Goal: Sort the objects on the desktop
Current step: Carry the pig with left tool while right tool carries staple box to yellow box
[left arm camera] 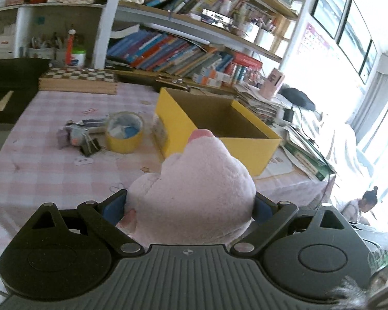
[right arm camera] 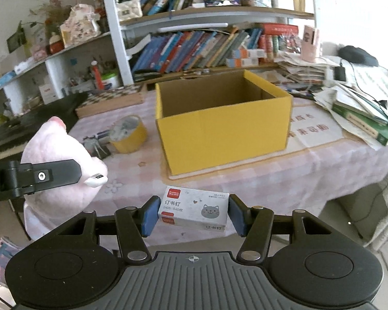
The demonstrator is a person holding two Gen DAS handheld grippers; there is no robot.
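My left gripper is shut on a pink plush toy, which bulges between its blue pads and hides the tips. From the right wrist view the same plush toy hangs at the left with a black finger of the left gripper across it. My right gripper is shut on a small white staple box with a cat drawing. Ahead of both stands an open yellow cardboard box, also in the left wrist view as the yellow cardboard box, with nothing visible inside.
A yellow tape roll and binder clips with small stationery lie left of the box on the pink checked tablecloth. A chessboard lies at the back. Bookshelves rise behind; papers and books pile up on the right.
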